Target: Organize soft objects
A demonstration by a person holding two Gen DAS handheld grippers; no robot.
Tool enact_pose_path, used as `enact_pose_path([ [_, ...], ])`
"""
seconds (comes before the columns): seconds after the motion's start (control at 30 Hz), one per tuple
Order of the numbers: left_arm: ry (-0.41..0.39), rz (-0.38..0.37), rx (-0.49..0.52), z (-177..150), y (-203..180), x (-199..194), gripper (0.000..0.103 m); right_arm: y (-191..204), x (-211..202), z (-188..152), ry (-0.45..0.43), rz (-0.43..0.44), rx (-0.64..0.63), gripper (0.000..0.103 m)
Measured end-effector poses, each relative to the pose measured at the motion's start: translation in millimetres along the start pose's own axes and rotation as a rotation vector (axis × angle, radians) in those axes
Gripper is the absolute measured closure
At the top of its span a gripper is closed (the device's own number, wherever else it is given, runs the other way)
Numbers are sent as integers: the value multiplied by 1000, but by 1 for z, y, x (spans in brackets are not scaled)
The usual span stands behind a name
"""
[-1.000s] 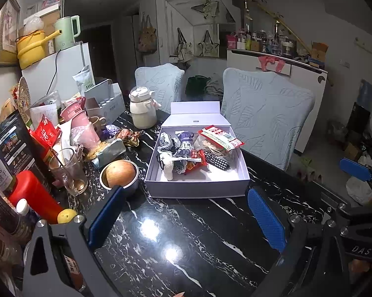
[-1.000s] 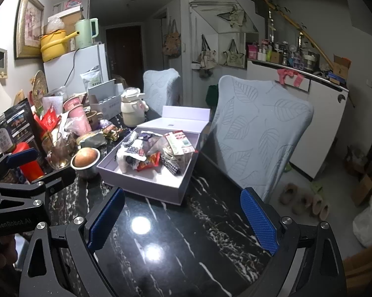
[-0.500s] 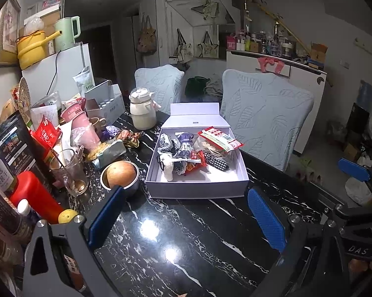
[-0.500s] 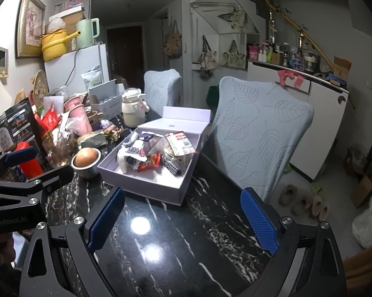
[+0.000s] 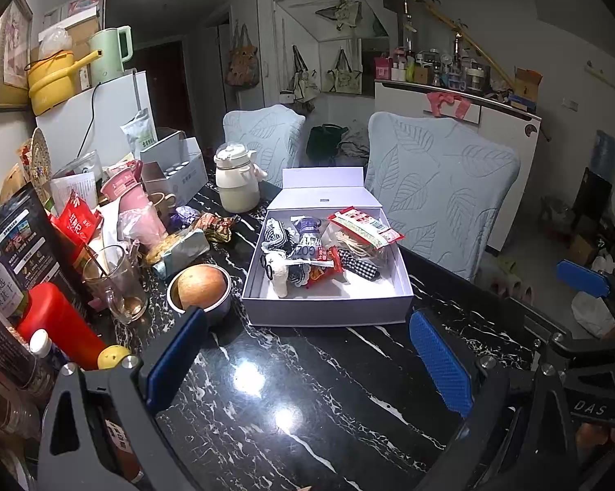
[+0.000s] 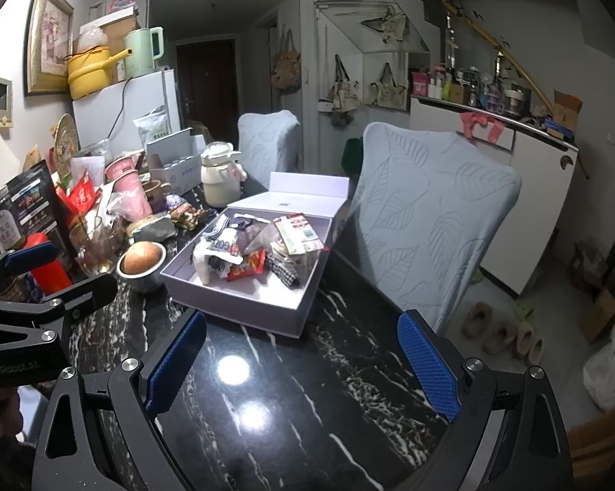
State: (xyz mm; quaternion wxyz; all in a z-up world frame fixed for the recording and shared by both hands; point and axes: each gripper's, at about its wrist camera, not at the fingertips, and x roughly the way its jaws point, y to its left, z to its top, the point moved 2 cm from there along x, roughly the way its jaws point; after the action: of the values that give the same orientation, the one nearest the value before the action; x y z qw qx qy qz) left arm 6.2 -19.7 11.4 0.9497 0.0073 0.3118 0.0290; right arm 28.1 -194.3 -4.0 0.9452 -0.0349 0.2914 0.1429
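Observation:
An open white box [image 5: 328,311] [image 6: 242,311] stands on the black marble table, its lid flipped back. Inside lie several soft items: a white plush toy [image 5: 279,272] [image 6: 203,260], a checked cloth piece [image 5: 358,264] [image 6: 283,272], striped fabric, and snack packets [image 5: 365,225] [image 6: 297,229]. My left gripper [image 5: 307,358] is open and empty, hovering over the table in front of the box. My right gripper [image 6: 301,362] is open and empty, to the front right of the box. Each gripper shows at the edge of the other's view.
A metal bowl with an orange fruit [image 5: 201,286] sits left of the box. A glass mug [image 5: 115,282], red bottle [image 5: 57,323], cups, packets and a cream kettle [image 5: 238,180] crowd the left side. Two covered chairs [image 5: 438,188] stand behind the table.
Both grippers have drifted slightly; the views are almost the same. Nothing in the box has moved.

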Motion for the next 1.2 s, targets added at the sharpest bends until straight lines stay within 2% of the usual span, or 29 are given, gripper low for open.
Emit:
enact_pose_path([
  [1.2,36,-56,-12,-3,-1,8,2,-3,4,2,10,6,-8,7],
])
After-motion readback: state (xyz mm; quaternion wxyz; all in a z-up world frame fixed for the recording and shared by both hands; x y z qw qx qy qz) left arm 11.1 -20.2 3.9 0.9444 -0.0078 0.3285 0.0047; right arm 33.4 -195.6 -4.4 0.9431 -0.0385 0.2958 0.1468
